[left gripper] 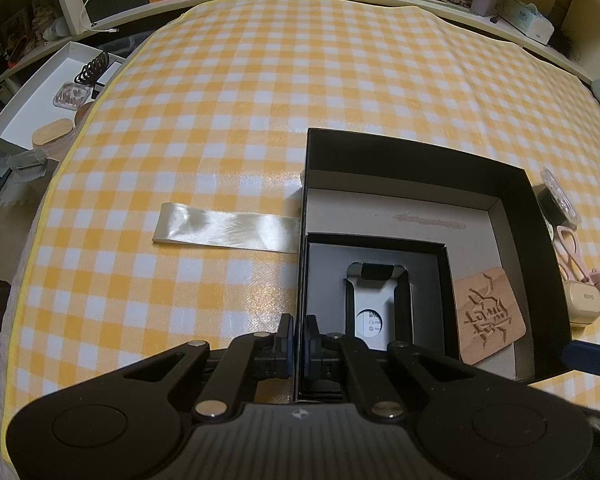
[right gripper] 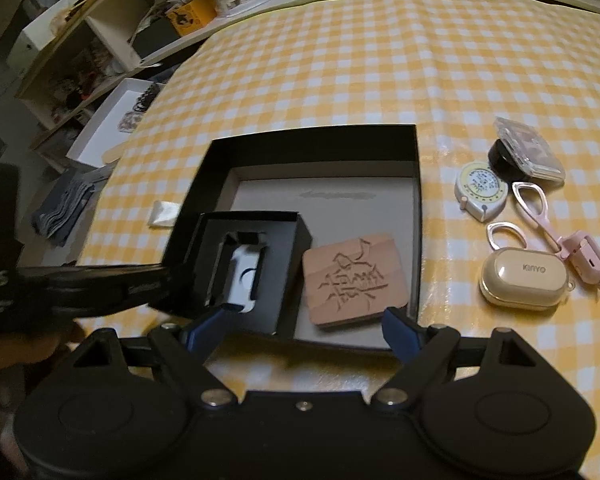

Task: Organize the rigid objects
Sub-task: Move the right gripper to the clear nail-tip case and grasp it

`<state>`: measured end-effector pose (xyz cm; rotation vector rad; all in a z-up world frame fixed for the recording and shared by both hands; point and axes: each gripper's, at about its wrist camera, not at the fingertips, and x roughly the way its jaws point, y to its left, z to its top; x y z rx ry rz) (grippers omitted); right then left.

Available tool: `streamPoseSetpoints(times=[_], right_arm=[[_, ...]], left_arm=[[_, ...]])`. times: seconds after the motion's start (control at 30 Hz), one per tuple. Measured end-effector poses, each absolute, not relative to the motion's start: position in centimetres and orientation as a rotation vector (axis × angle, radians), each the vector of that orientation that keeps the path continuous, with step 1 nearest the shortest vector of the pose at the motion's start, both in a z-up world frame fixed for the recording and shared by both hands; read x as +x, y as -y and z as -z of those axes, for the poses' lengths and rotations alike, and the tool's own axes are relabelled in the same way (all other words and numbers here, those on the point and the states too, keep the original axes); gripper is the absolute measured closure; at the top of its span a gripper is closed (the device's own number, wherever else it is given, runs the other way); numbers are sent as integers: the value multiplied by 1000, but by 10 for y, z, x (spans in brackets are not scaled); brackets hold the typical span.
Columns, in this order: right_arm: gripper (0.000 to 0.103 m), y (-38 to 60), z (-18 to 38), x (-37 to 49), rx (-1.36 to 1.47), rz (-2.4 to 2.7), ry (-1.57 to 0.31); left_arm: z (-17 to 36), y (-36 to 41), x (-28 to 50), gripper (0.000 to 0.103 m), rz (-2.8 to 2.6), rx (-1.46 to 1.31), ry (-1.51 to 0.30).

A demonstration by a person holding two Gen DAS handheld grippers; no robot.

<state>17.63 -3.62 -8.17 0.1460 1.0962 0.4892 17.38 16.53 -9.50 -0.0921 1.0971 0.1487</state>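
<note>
The left hand-held gripper point(left gripper: 298, 344) is pressed nearly together, pinching the left wall of the small black box point(left gripper: 380, 276) that sits tilted in the near-left corner of the large black box point(left gripper: 512, 184). The right hand-held gripper point(right gripper: 306, 326) is spread wide and holds nothing, hovering at the large box's near edge beside the carved wooden block point(right gripper: 354, 282) (which lies flat on the grey floor). Farther right on the checkered worktop point(right gripper: 380, 60) lie a cream case point(right gripper: 524, 280), pink scissors point(right gripper: 540, 220) and a tape measure point(right gripper: 482, 190).

Both wrist views look forward and down past their jaws, close over the counter; both share the large black box point(left gripper: 420, 152) point(right gripper: 312, 148) and carved wooden block point(left gripper: 488, 316) point(right gripper: 354, 280).
</note>
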Motion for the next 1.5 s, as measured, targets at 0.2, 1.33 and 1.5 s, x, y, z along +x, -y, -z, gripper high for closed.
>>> streamPoseSetpoints(times=[0.2,1.33,1.5], right_arm=[[10,47,55,167,157,-559,-1046],[1,225,91,322,341,-455,-873],[8,231,131,343,346,-486,-965]], left_arm=[[95,-165,174,98,-149,-93,-1097],[95,-165,173,98,-148,-91,-1099],[96,-165,172,98,-148,-99,-1100]])
